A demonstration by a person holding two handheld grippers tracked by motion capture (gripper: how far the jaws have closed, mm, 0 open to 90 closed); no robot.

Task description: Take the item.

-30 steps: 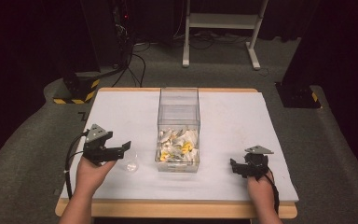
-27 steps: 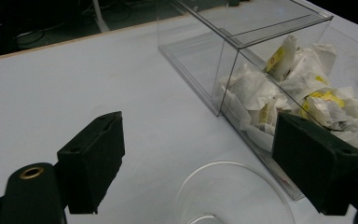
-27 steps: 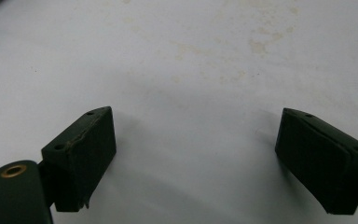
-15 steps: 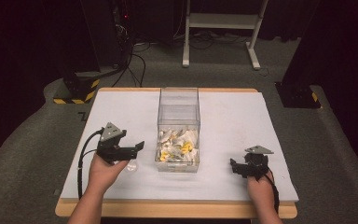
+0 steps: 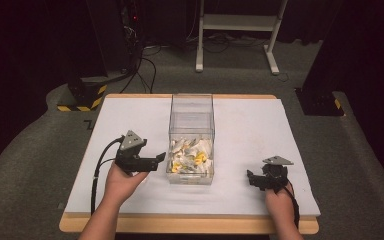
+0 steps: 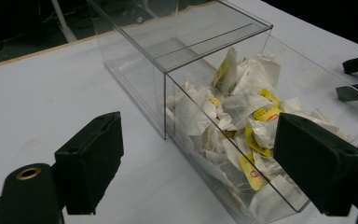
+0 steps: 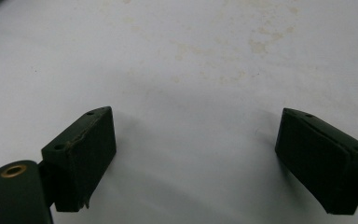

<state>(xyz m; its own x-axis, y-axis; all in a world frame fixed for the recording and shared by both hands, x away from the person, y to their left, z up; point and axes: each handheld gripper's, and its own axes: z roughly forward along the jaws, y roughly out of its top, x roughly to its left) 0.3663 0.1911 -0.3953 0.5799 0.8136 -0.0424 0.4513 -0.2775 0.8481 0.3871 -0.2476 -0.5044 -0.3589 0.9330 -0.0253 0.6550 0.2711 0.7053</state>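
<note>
A clear plastic box [image 5: 191,120] stands lengthwise in the middle of the white table [image 5: 130,120]. Its near end holds a heap of white tea bags with yellow tags [image 5: 190,157]. My left gripper [image 5: 158,160] hovers just left of the box's near end, pointing at it. It is open with nothing between its fingers. In the left gripper view, the left gripper [image 6: 200,154] frames the box's near corner [image 6: 168,102] and the tea bags [image 6: 233,121]. My right gripper [image 5: 252,179] rests low near the front right, open. In the right gripper view, the right gripper [image 7: 193,140] is over bare, faintly stained table [image 7: 191,60].
The far half of the box is empty. The right gripper's black jaw tips [image 6: 356,77] show beyond the box in the left gripper view. The table's wooden front edge [image 5: 190,225] lies near the person's forearms. Dark floor, cables and a white stand [image 5: 235,30] lie behind.
My left gripper has lifted and moved right, from the table's left side up to the box's near end. The right gripper has stayed put.
</note>
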